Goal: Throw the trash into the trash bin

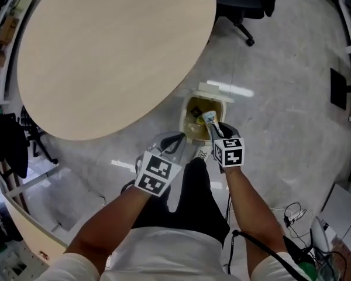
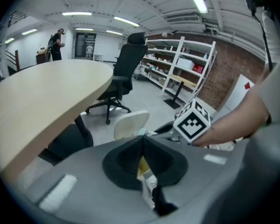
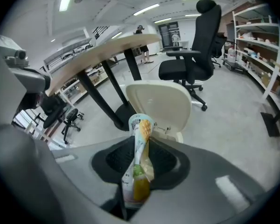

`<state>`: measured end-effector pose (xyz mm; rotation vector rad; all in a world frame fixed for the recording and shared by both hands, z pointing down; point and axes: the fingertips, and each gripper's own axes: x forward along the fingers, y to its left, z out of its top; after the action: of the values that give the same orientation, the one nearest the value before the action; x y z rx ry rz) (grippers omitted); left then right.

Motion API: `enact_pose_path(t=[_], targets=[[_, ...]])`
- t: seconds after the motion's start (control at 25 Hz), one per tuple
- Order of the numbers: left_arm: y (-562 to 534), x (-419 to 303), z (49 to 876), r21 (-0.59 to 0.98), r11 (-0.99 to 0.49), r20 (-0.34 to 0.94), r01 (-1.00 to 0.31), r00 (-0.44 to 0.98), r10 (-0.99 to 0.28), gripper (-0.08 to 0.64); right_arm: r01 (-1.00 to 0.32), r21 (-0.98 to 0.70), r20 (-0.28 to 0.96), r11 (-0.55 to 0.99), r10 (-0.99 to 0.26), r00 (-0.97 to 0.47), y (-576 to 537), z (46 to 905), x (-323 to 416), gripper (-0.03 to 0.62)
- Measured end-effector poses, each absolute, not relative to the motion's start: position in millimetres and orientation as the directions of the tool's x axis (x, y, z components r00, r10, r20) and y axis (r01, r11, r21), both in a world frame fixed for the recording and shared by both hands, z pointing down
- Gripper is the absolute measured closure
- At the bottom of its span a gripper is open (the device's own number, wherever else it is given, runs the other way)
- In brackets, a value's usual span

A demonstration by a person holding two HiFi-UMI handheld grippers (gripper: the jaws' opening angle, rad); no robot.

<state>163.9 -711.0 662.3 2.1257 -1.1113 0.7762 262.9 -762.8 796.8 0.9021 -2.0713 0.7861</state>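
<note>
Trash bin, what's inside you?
Some yellowish trash lies inside the trash bin. The right gripper and its wrapper cover the rest.

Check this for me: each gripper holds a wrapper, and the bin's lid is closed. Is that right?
Not quite. The lid of the bin is open, not closed; the right gripper view shows it tipped up. The rest holds: the left gripper holds a wrapper, and the right gripper holds a second wrapper.
</note>
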Motion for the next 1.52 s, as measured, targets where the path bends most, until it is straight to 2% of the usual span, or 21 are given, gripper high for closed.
enact_pose_path(t=[0.16, 0.32, 0.68, 0.76, 0.8, 1.16, 1.52], targets=[[-717, 167, 692, 0.254, -0.435, 0.755, -0.864, 0.458, -0.47, 0.552, -0.761, -0.233, 0.836, 0.605, -0.275, -0.475, -773, 832, 255, 0.495], [-709, 164, 728, 0.268, -0.393, 0.793, -0.88, 0.433, -0.429, 0.552, -0.775, -0.284, 0.847, 0.564, -0.231, -0.479, -776, 859, 252, 0.495], [-716, 166, 751, 0.298, -0.366, 0.808, -0.882, 0.437, -0.395, 0.552, -0.782, -0.215, 0.888, 0.585, -0.215, -0.406, -786, 898, 260, 0.492], [-719, 167, 753, 0.303, -0.374, 0.806, -0.877, 0.445, -0.391, 0.552, -0.775, -0.205, 0.896, 0.598, -0.204, -0.394, -789, 902, 259, 0.445], [-720, 167, 753, 0.303, -0.381, 0.805, -0.874, 0.448, -0.388, 0.552, -0.772, -0.216, 0.896, 0.598, -0.193, -0.4, -789, 902, 257, 0.426], [-717, 158, 748, 0.297, -0.408, 0.803, -0.863, 0.457, -0.382, 0.552, -0.758, -0.284, 0.865, 0.587, -0.183, -0.466, -774, 875, 246, 0.426], [-718, 156, 727, 0.29, -0.478, 0.773, -0.829, 0.497, -0.393, 0.552, -0.769, -0.266, 0.843, 0.581, -0.246, -0.478, -770, 834, 244, 0.462]])
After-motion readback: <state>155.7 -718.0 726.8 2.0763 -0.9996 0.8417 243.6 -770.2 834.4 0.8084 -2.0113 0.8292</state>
